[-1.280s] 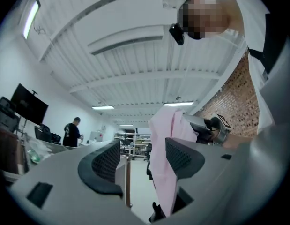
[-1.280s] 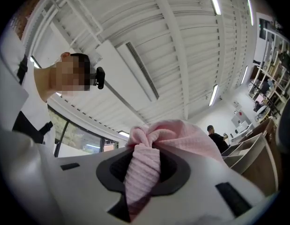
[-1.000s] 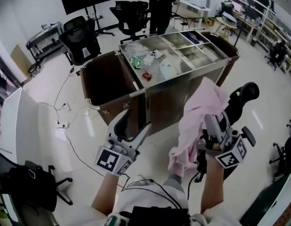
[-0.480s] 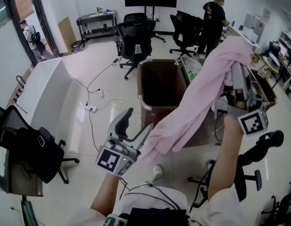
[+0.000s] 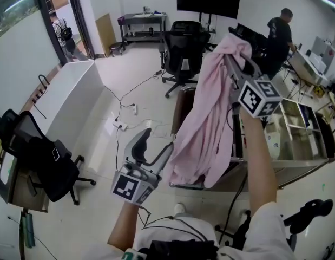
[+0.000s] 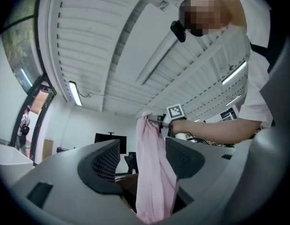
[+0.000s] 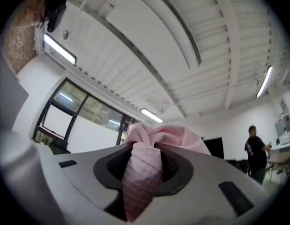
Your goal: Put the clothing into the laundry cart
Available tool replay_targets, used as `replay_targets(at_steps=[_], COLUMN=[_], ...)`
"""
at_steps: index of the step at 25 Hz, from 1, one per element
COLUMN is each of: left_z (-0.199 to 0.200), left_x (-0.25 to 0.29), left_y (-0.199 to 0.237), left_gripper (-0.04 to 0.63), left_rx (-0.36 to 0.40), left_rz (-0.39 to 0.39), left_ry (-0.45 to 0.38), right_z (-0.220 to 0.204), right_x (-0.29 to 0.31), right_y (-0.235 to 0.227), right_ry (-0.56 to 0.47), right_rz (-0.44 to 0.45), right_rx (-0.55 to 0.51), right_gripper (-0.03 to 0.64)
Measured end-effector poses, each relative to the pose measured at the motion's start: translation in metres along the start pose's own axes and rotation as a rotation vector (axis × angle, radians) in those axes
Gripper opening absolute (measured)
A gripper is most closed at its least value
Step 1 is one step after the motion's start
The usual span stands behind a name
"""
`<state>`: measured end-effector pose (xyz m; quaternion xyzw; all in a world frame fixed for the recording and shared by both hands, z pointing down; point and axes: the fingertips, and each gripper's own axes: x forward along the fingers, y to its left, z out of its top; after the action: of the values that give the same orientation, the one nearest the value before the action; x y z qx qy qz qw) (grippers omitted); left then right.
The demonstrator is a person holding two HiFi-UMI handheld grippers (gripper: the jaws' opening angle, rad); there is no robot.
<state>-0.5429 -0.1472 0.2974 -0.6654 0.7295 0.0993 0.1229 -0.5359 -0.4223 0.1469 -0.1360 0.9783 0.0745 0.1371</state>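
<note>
A pink garment [image 5: 205, 123] hangs long from my right gripper [image 5: 232, 52], which is raised high and shut on the cloth's top end. Its jaws have just been opening slightly, with the bunched cloth [image 7: 142, 168] still pinched between the pads. The garment's lower end dangles over the brown laundry cart [image 5: 179, 106], covering most of its mouth. My left gripper [image 5: 154, 146] stands low at the left of the cart, open and empty. In the left gripper view the garment [image 6: 152, 172] hangs beyond the gap between its pads.
A steel trolley top with compartments [image 5: 300, 137] joins the cart at the right. Black office chairs [image 5: 183, 47] stand behind, another chair with a bag [image 5: 45, 164] at the left. A white desk [image 5: 70, 104], floor cables [image 5: 123, 124] and a person [image 5: 278, 34] are farther off.
My right gripper has risen and carried the pink garment from the right of the trolley to above the brown cart. The left gripper has stayed low and open.
</note>
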Motion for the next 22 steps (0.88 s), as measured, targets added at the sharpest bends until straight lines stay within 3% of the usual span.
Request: replay_targets(at_steps=[1, 4, 5, 7, 9, 11, 15, 19, 22], left_z=[-0.006, -0.028, -0.035, -0.048, -0.054, -0.057, -0.054, -0.047, -0.058], left_x=[0.007, 0.02, 0.022, 0.021, 0.022, 0.023, 0.019, 0.013, 0.001], left_y=[0.003, 0.015, 0.021, 0.033, 0.04, 0.042, 0.049, 0.054, 0.064], left_gripper=[0.293, 0.293, 0.293, 0.293, 0.293, 0.293, 0.293, 0.293, 0.293], left_rx=[-0.003, 0.006, 0.013, 0.02, 0.013, 0.016, 0.038, 0.077, 0.108], left_rz=[0.01, 0.028, 0.029, 0.036, 0.031, 0.009, 0.015, 0.082, 0.138], left_ry=[0.005, 0.027, 0.034, 0.051, 0.061, 0.075, 0.08, 0.087, 0.114], right_z=[-0.049, -0.18, -0.206, -0.233, -0.23, -0.206, -0.16, -0.151, -0.162], right_x=[0.0, -0.021, -0.032, -0.053, -0.069, -0.081, -0.107, -0.133, -0.148], right_y=[-0.002, 0.001, 0.003, 0.01, 0.019, 0.033, 0.068, 0.09, 0.101], right_ry=[0.106, 0.392, 0.436, 0.464, 0.414, 0.298, 0.106, 0.086, 0.13], right_rz=[0.012, 0.017, 0.003, -0.026, -0.042, -0.047, -0.082, -0.236, -0.333], right_rx=[0.042, 0.143, 0.163, 0.212, 0.258, 0.263, 0.119, -0.018, -0.039], right_gripper=[0.153, 0.373, 0.45, 0.468, 0.466, 0.466, 0.465, 0.461, 0.453])
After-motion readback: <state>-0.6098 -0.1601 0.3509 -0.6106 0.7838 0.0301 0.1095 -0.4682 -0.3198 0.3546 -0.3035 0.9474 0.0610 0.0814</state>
